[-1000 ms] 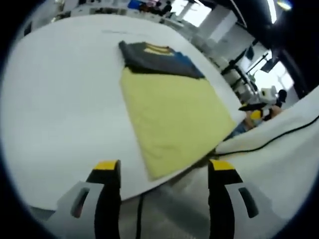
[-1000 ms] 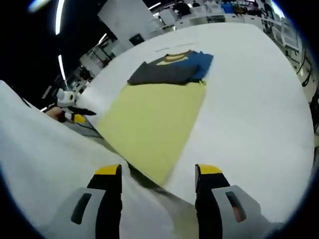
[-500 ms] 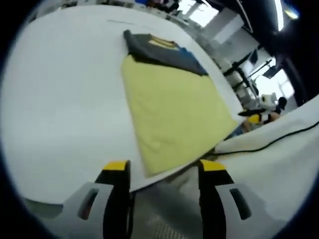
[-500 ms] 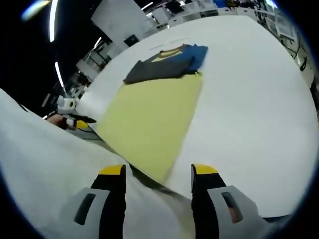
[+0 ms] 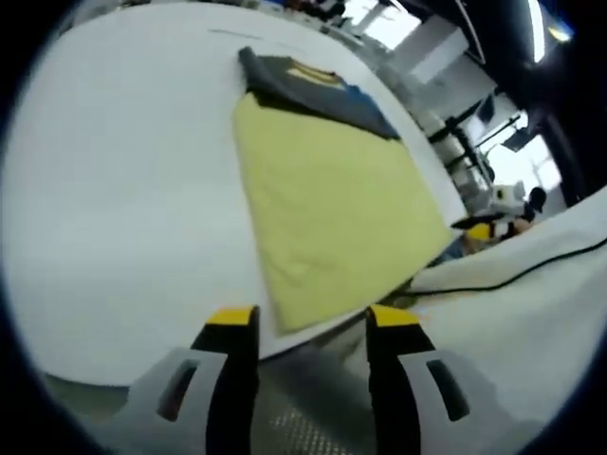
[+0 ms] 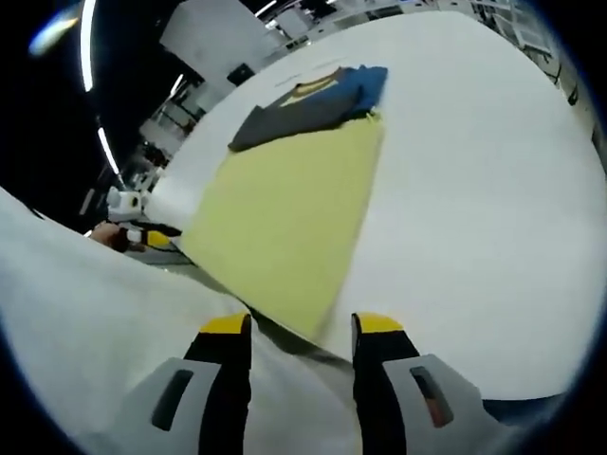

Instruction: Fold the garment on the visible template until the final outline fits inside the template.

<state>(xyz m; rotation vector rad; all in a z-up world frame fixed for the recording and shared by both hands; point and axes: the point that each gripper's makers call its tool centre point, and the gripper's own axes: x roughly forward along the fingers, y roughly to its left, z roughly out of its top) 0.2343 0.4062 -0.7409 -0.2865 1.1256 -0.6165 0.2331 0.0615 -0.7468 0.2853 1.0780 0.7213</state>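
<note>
Narrower jaw gaps on both grippers, left gripper [image 5: 305,327] and right gripper [image 6: 299,327] (each parted, empty); garment [image 5: 313,90] atop yellow template [image 5: 332,209]

light: bright ceiling strips, window glare | focus: soft | edges: fisheye-bent, dark

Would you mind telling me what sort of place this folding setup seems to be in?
Probably a large lab or workshop hall, not a home. A broad white table carries a yellow template with a folded dark garment at its far end, long ceiling strip lights run overhead, and more white workbenches stand behind.
</note>
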